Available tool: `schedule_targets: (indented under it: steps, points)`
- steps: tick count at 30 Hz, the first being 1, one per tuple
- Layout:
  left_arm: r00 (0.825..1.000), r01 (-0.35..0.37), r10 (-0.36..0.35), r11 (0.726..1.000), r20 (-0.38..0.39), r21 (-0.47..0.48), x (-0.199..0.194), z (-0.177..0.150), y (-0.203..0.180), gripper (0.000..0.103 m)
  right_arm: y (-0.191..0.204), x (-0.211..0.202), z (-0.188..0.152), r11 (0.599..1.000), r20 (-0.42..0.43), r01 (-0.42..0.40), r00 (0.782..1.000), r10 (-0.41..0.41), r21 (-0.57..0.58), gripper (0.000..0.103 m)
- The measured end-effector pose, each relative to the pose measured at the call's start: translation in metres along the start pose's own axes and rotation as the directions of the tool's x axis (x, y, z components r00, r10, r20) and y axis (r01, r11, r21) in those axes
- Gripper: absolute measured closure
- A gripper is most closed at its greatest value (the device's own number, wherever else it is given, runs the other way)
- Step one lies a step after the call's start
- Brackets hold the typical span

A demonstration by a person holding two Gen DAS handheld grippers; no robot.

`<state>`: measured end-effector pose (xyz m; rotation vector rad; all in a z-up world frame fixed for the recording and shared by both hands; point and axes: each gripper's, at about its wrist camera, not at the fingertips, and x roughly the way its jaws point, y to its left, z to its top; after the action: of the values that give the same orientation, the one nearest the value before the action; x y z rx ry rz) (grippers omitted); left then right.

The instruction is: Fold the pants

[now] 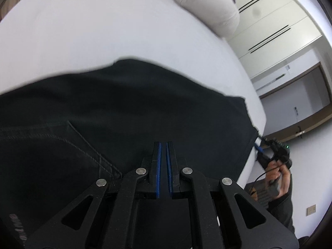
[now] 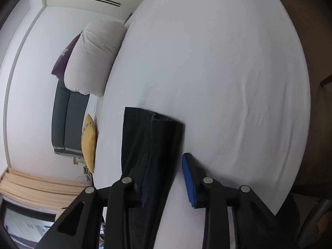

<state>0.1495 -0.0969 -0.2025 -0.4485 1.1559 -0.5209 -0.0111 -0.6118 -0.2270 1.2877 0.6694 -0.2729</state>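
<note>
Black pants (image 1: 124, 108) lie spread on the white bed (image 1: 103, 31), a stitched back pocket (image 1: 62, 145) at lower left. My left gripper (image 1: 164, 145) hovers over the pants near the pocket, its blue pads nearly together with nothing between them. In the right wrist view a pant leg end (image 2: 151, 137) lies on the bed (image 2: 228, 83). My right gripper (image 2: 166, 157) is open, its fingers straddling the right edge of the leg. The right gripper (image 1: 259, 147) also shows at the far leg end in the left wrist view.
A white pillow (image 1: 207, 6) lies at the bed's far end, also in the right wrist view (image 2: 93, 56). A yellow cushion (image 2: 89, 143) and grey sofa (image 2: 66, 116) stand beside the bed. White wardrobes (image 1: 276, 20) line the wall. The bed edge (image 1: 255, 108) runs close to the leg end.
</note>
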Motion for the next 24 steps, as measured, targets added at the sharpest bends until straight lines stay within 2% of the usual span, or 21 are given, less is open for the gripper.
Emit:
schedule_targets:
  steps: [4, 6, 12, 13, 15, 16, 20, 24]
  points:
    - [0.999, -0.002, 0.000, 0.999, -0.043, -0.053, 0.021, -0.010, 0.017, 0.097, -0.011, 0.014, 0.009, 0.997, -0.037, -0.062, 0.997, 0.064, 0.053, 0.070]
    - [0.999, 0.014, -0.018, 0.997, -0.045, -0.080, 0.023, -0.015, 0.026, 0.097, -0.006, 0.020, 0.013, 0.997, -0.042, -0.065, 0.997, 0.067, 0.049, 0.070]
    - [0.998, 0.018, -0.023, 0.996, -0.054, -0.093, 0.030, -0.015, 0.034, 0.097, 0.004, 0.039, 0.026, 0.992, -0.057, -0.108, 0.992, 0.111, 0.058, 0.071]
    - [0.998, 0.019, -0.024, 0.996, -0.052, -0.091, 0.026, -0.017, 0.037, 0.097, 0.004, 0.041, 0.027, 0.991, -0.060, -0.118, 0.991, 0.122, 0.057, 0.072]
    - [0.998, 0.021, -0.026, 0.996, -0.050, -0.088, 0.022, -0.019, 0.041, 0.097, 0.005, 0.045, 0.027, 0.993, -0.069, -0.116, 0.991, 0.118, 0.039, 0.088]
    - [0.998, 0.023, -0.027, 0.996, -0.050, -0.089, 0.019, -0.019, 0.042, 0.097, 0.004, 0.046, 0.027, 0.993, -0.069, -0.111, 0.991, 0.113, 0.035, 0.090]
    - [0.998, 0.025, -0.030, 0.995, -0.048, -0.092, 0.020, -0.019, 0.039, 0.097, -0.002, 0.047, 0.022, 0.987, -0.046, -0.153, 0.987, 0.155, 0.040, 0.095]
    - [0.998, 0.036, -0.041, 0.994, -0.045, -0.105, 0.020, -0.018, 0.042, 0.097, 0.002, 0.045, 0.021, 0.991, -0.036, -0.136, 0.990, 0.136, 0.013, 0.095]
